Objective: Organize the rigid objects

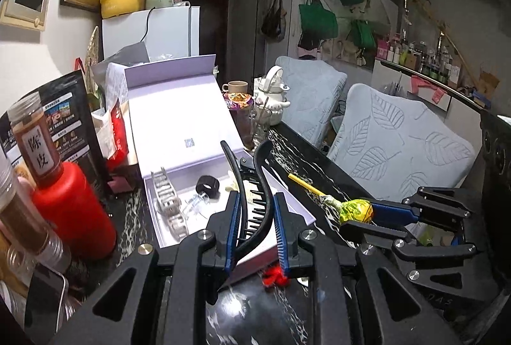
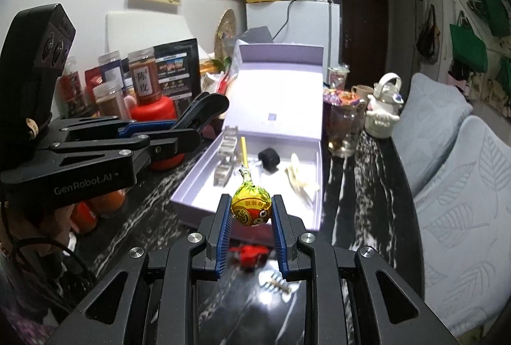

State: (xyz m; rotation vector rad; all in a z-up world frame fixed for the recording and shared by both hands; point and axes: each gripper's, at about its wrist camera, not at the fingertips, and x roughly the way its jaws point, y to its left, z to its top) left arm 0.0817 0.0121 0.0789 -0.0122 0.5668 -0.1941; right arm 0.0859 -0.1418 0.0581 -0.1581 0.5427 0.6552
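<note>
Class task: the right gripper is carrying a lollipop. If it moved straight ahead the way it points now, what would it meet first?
Probably the near wall of the open lavender box, just beyond the lollipop clamped in the right gripper; height above the box is unclear, so it might pass over it.

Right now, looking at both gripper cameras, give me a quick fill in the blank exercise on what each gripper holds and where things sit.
1. The left gripper is shut on a black ____.
2. The right gripper clamps the wrapped head of a ____.
3. The metal watch band lies inside the open ____ box.

Missing words: hair clip; lollipop; lilac
</note>
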